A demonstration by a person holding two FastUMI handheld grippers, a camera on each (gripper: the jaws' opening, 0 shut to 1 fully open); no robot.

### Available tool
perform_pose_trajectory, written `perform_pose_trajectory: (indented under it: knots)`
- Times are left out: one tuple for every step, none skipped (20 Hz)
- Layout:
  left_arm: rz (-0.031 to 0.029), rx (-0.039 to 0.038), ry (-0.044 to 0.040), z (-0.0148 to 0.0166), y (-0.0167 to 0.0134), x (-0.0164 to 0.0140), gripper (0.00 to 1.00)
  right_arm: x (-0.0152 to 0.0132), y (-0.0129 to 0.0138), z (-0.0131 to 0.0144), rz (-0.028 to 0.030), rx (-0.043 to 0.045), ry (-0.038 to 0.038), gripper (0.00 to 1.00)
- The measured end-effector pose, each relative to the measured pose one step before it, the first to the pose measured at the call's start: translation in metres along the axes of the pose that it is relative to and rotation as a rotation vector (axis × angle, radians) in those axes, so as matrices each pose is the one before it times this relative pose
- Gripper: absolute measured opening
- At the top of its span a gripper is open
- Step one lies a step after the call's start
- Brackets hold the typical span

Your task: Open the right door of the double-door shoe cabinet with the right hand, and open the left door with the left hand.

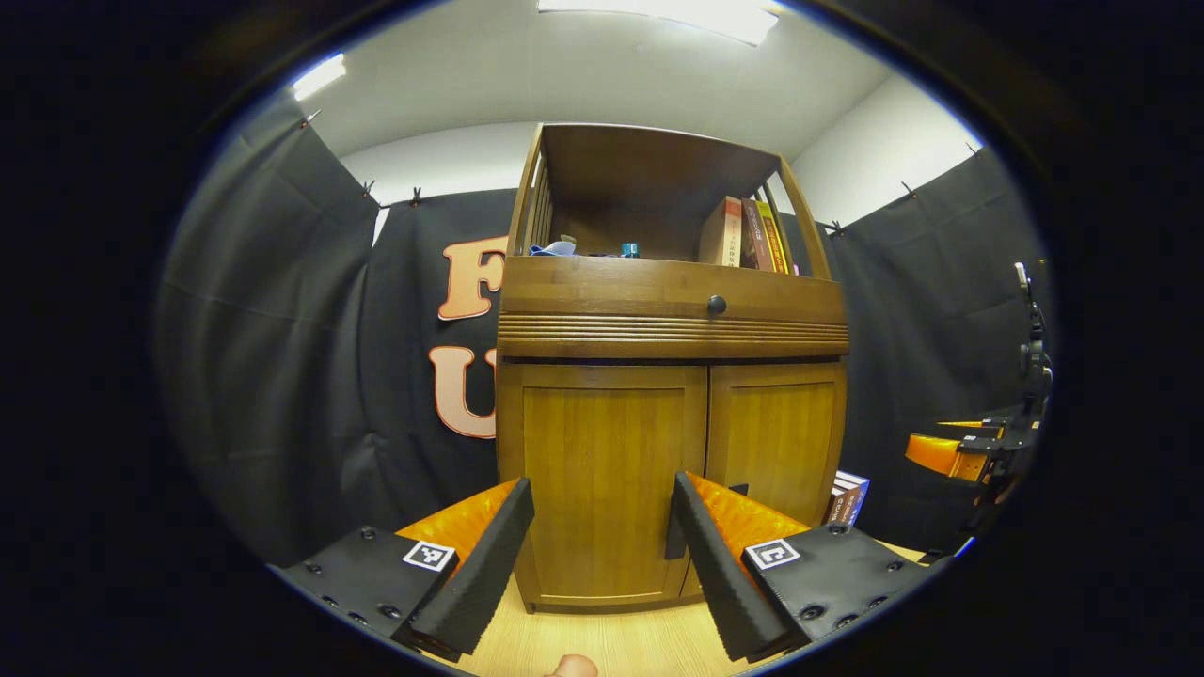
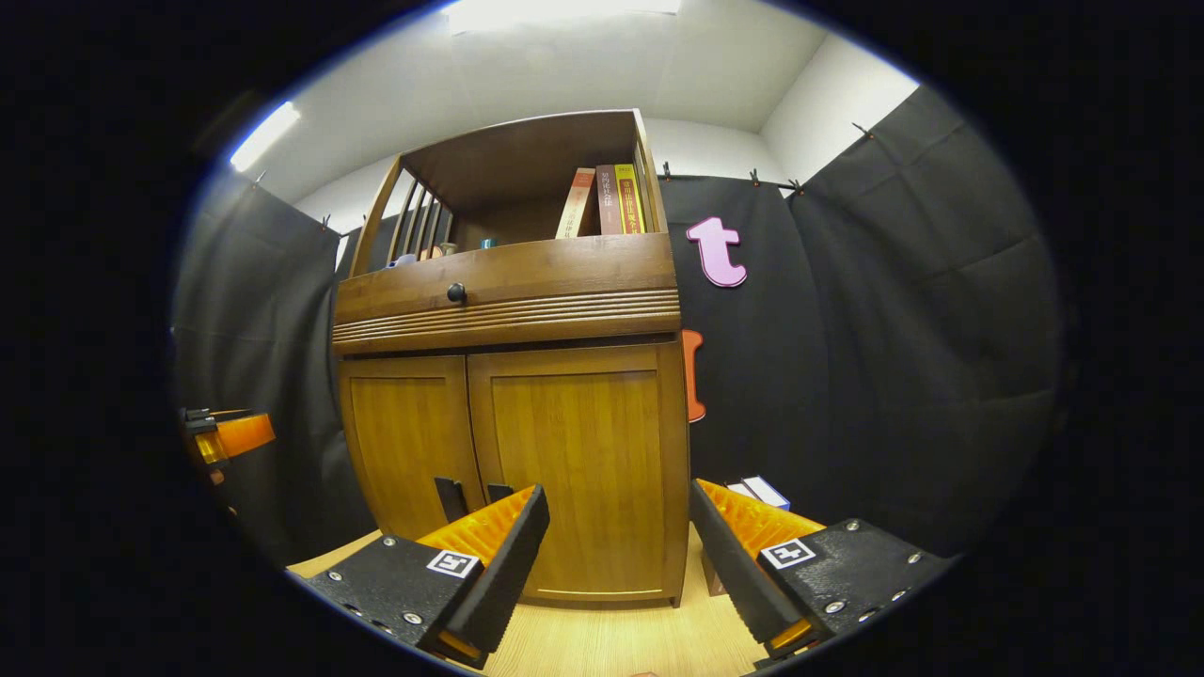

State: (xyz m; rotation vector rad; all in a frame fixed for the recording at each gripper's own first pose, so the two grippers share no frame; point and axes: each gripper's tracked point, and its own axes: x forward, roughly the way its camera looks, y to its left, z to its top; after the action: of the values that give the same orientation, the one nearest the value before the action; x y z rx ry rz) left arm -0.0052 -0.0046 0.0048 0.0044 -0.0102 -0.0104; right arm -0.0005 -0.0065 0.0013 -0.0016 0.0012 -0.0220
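In the left gripper view we face a tall wooden shoe cabinet (image 1: 673,376) standing upright on a pale wood floor (image 1: 611,639), its long axis vertical and its front turned toward us. The left door (image 1: 602,480) and right door (image 1: 776,437) are both closed. The left gripper (image 1: 602,555) hangs in front of the left door, jaws spread wide, holding nothing. A small box (image 1: 848,496) sits on the floor just beside the cabinet's right side, and the other gripper shows at the far right edge.

In the right gripper view we see the cabinet from its right side, so the right door (image 2: 578,470) looms largest. Two dark door handles (image 2: 470,496) stand side by side near the centre seam. The right gripper (image 2: 616,559) is open and empty, short of the door. Books (image 2: 609,199) lean on the open top shelf above a drawer knob (image 2: 456,292). Black cloth walls enclose the booth under a white ceiling.
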Motion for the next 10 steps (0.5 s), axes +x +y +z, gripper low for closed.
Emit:
perform_pose_trajectory:
  knots:
    - [0.00276,0.00031,0.00110,0.00005,0.00043,0.00040,0.95,-0.00060,0.00032,0.00043,0.00017,0.00218,-0.00039,0.93]
    - [-0.00012,-0.00032,-0.00030,0.00022,0.00062,-0.00021,0.95,-0.00074,0.00024,-0.00011,0.00170,0.00152,0.00039,0.93]
    - [0.00020,-0.00095,-0.00039,0.00063,-0.00052,0.00021,0.95,-0.00071,0.00003,0.00043,0.00054,0.00011,0.00108,0.93]
    - [-0.00082,-0.00053,-0.00173,0.00037,-0.00041,0.00006,0.95,0.00038,0.00005,0.00014,-0.00016,-0.00051,-0.00042,0.93]
    - [0.00024,-0.00017,-0.00076,-0.00009,0.00037,0.00040,0.96,0.00002,-0.00058,0.00012,-0.00099,-0.00079,0.00055,0.93]
    - [0.00051,0.00008,0.00018,0.00004,0.00042,0.00038,0.95,0.00000,0.00032,0.00013,0.00035,-0.00033,-0.00009,0.93]
    - [0.00236,0.00081,-0.00003,-0.00036,0.00089,-0.00078,0.95,-0.00039,0.00026,0.00045,-0.00031,0.00012,0.00071,0.93]
    - [0.00197,0.00157,0.00128,-0.00025,0.00058,0.00043,0.95,0.00054,0.00050,-0.00084,0.00012,0.00036,0.00087,0.93]
    - [0.00039,-0.00004,0.00110,-0.00013,-0.00031,0.00025,0.95,0.00019,0.00031,-0.00096,-0.00051,0.00022,0.00115,0.93]
    - [0.00054,-0.00092,0.00032,0.00016,0.00024,0.00020,0.95,0.00128,0.00048,-0.00124,0.00007,-0.00014,0.00184,0.93]
